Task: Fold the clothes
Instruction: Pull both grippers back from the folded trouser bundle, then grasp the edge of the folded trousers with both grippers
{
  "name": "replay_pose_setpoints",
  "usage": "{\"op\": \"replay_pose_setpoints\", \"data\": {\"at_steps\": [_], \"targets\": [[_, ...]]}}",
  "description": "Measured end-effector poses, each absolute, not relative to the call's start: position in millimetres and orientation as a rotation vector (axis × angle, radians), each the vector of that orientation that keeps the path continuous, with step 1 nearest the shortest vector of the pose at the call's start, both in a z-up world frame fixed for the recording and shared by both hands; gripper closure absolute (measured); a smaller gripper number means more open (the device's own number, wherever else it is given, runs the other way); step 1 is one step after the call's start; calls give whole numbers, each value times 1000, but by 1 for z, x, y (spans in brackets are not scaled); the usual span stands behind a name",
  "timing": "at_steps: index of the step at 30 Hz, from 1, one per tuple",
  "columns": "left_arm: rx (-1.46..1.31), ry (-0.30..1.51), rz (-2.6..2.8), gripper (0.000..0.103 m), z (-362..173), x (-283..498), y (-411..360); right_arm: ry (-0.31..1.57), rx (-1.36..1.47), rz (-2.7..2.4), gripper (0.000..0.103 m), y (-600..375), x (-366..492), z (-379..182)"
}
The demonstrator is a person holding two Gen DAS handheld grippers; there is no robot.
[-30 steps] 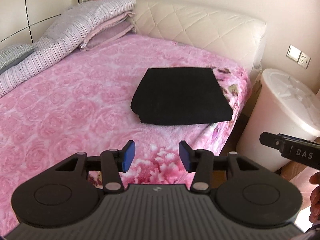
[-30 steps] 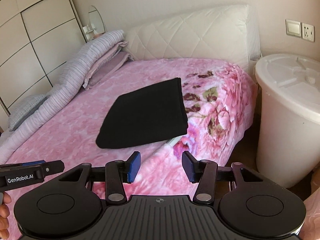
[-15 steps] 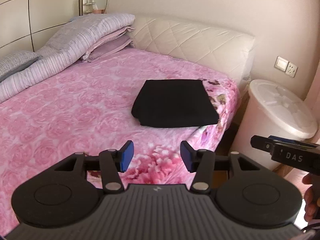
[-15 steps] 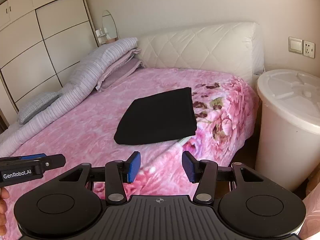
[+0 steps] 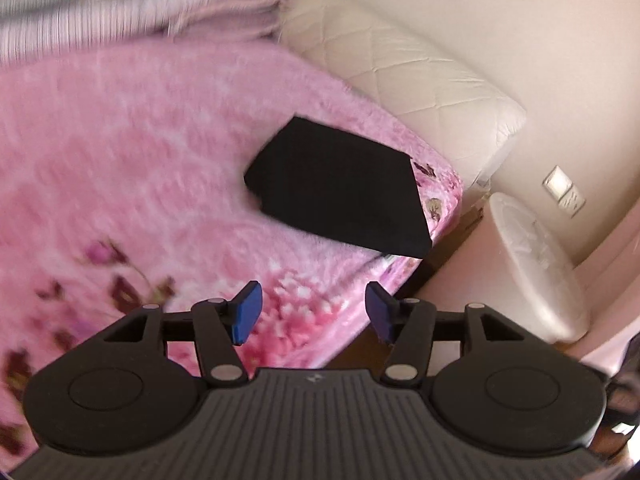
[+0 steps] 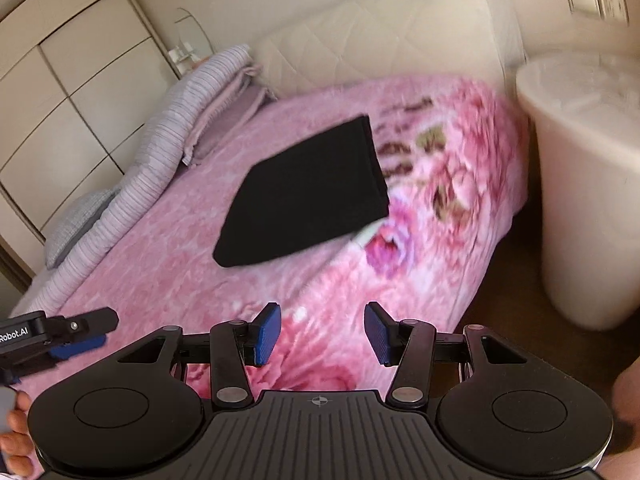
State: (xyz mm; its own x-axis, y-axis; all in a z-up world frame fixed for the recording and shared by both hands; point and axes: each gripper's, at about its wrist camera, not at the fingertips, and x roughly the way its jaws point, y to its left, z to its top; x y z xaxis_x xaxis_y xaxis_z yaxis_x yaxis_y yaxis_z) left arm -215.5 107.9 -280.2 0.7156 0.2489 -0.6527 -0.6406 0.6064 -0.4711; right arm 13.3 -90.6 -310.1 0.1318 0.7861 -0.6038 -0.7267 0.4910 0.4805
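A black garment (image 5: 336,188) lies folded into a flat rectangle on the pink floral bedspread (image 5: 120,184), near the bed's corner. The right wrist view shows the same folded garment (image 6: 304,196) ahead. My left gripper (image 5: 312,316) hangs open over the bed's near edge, well short of the garment, with nothing between its blue pads. My right gripper (image 6: 322,334) is open too, above the bedspread (image 6: 180,264), empty. The left gripper (image 6: 76,332) also shows at the lower left of the right wrist view, held by a hand.
A white lidded bin (image 6: 588,184) stands on the floor right of the bed; it also shows as the bin (image 5: 536,264) in the left view. A quilted cream headboard (image 5: 400,80) backs the bed. Striped folded bedding (image 6: 168,128) and wardrobe doors (image 6: 60,92) lie left.
Both views are blurred and tilted now: both grippers have swung and rolled while staying open. The folded garment has not moved on the bed.
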Motion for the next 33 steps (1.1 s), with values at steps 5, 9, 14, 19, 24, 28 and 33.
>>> {"op": "replay_pose_setpoints", "data": {"at_steps": [5, 9, 14, 19, 24, 28, 33], "targets": [[-900, 543, 528, 51, -310, -195, 155, 1042, 154, 1072, 52, -75, 54, -340], [-866, 534, 520, 51, -321, -171, 188, 1079, 208, 1066, 52, -58, 89, -354], [-825, 516, 505, 50, -331, -141, 229, 1072, 319, 1120, 52, -33, 142, -352], [-795, 524, 495, 49, -338, -111, 260, 1069, 394, 1162, 51, 3, 194, -352], [-793, 537, 472, 49, -349, -86, 287, 1117, 405, 1205, 34, 48, 229, -370], [-816, 545, 467, 49, -360, -79, 305, 1193, 396, 1204, 33, 78, 245, -390], [-888, 531, 442, 48, -374, -78, 327, 1221, 408, 1231, 33, 93, 251, -403]]}}
